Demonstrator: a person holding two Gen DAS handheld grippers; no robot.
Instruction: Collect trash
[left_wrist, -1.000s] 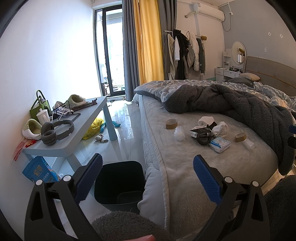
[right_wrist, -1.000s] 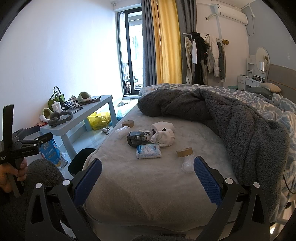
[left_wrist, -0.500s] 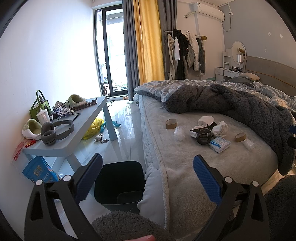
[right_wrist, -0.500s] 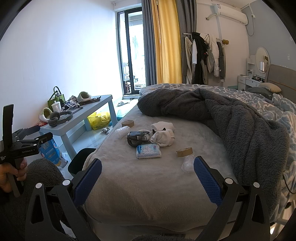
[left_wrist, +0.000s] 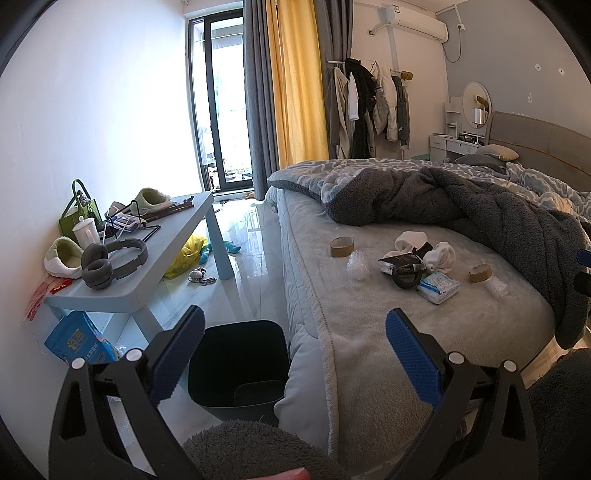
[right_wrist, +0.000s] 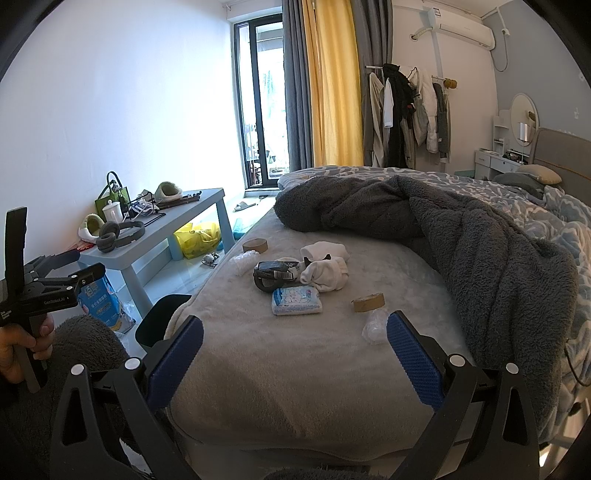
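Both grippers hang short of the bed (right_wrist: 295, 369), and neither has hold of anything. The left gripper (left_wrist: 293, 345) has its blue-padded jaws spread wide, with the dark trash bin (left_wrist: 238, 363) on the floor seen between them, standing right against the mattress edge. The right gripper (right_wrist: 295, 347) is just as wide open, empty, facing the grey bed cover where the litter lies. Nearest its right finger sits a crumpled clear plastic wrapper (right_wrist: 375, 325), just beside a brown tape roll (right_wrist: 368, 302). Toward the middle lies a blue-and-white tissue pack (right_wrist: 296, 301), touching a black roll of tape (right_wrist: 269, 282) with a dark packet (right_wrist: 277, 266) laid across it. White socks (right_wrist: 325, 267) are bunched just behind. Farther toward the window side, a second brown tape roll (right_wrist: 255, 244) and another clear wrapper (right_wrist: 243, 260) sit near the mattress edge. A rumpled grey fleece blanket (right_wrist: 480, 251) is heaped across the far half of the bed. Off to the left stands a low blue table (left_wrist: 155, 258) carrying grey headphones (left_wrist: 112, 261), a white mug (left_wrist: 85, 233) and slippers (left_wrist: 152, 199).
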